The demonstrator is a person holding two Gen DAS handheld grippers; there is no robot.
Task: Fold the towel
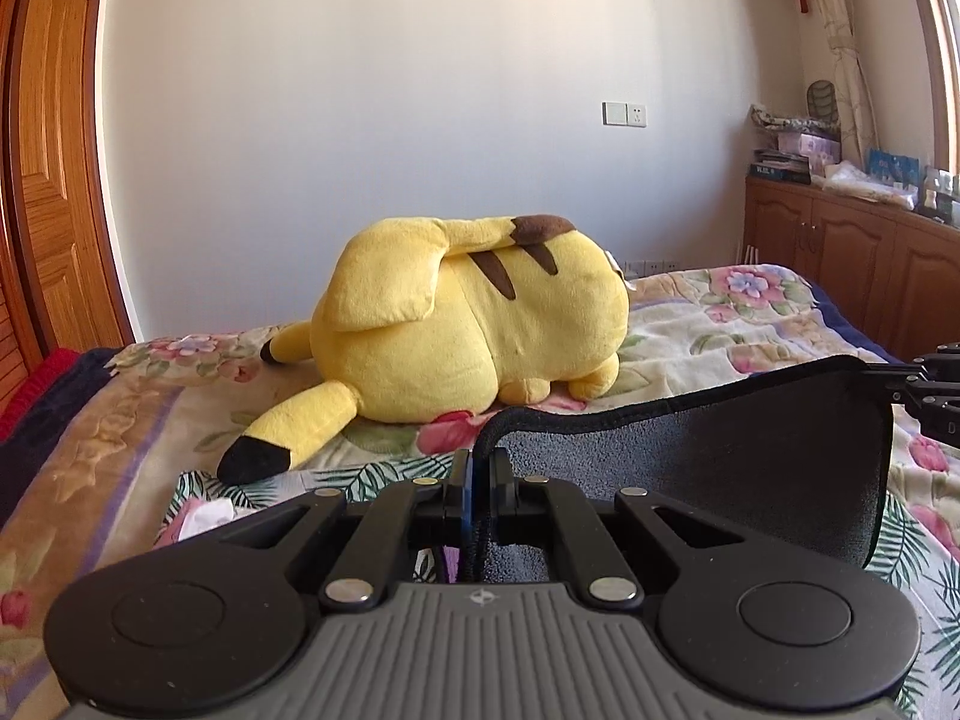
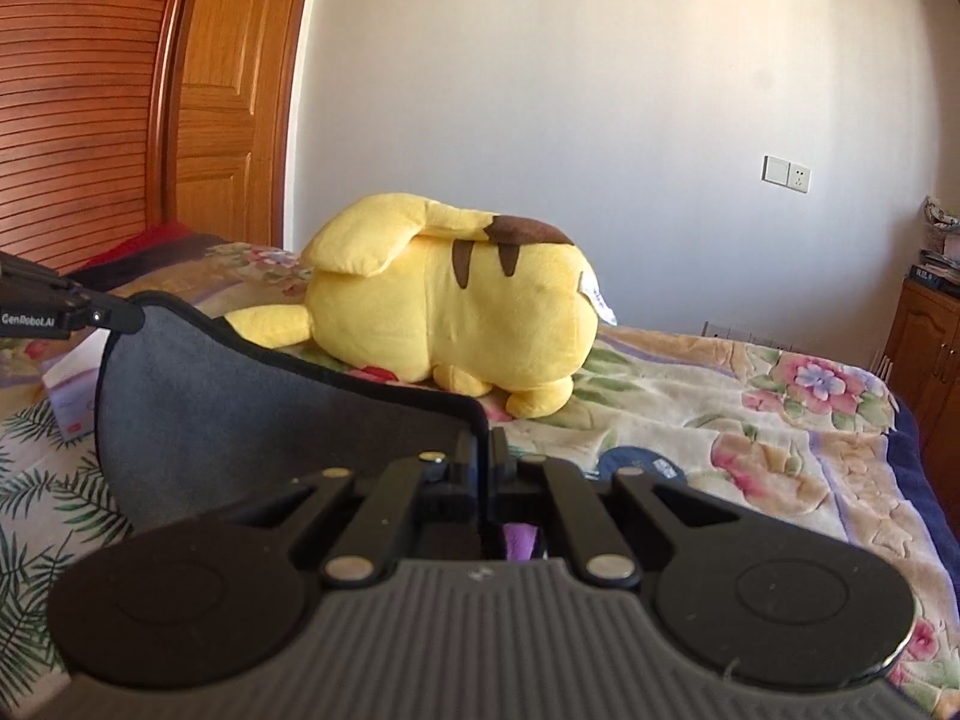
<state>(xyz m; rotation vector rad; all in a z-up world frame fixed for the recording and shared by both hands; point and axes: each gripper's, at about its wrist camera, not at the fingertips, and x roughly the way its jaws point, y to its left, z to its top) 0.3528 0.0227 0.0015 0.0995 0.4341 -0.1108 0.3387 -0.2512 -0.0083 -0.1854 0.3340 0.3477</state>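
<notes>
The left tool (image 1: 478, 483) and right tool (image 2: 487, 468) each pinch a top corner of the dark grey towel (image 1: 708, 468), its long edge stretched between them above the bed (image 1: 720, 336). Both are equally placed, so I'd guess the fold runs forward, towards the yellow plush toy (image 1: 474, 324).

The towel (image 1: 720, 468) is a dark grey, fuzzy cloth with a black stitched hem running round the edge. It's held up off the flowery bedspread by two top corners and stretched between them, hanging more or less upright with a sagging top edge, just in front of the yellow plush.
</notes>
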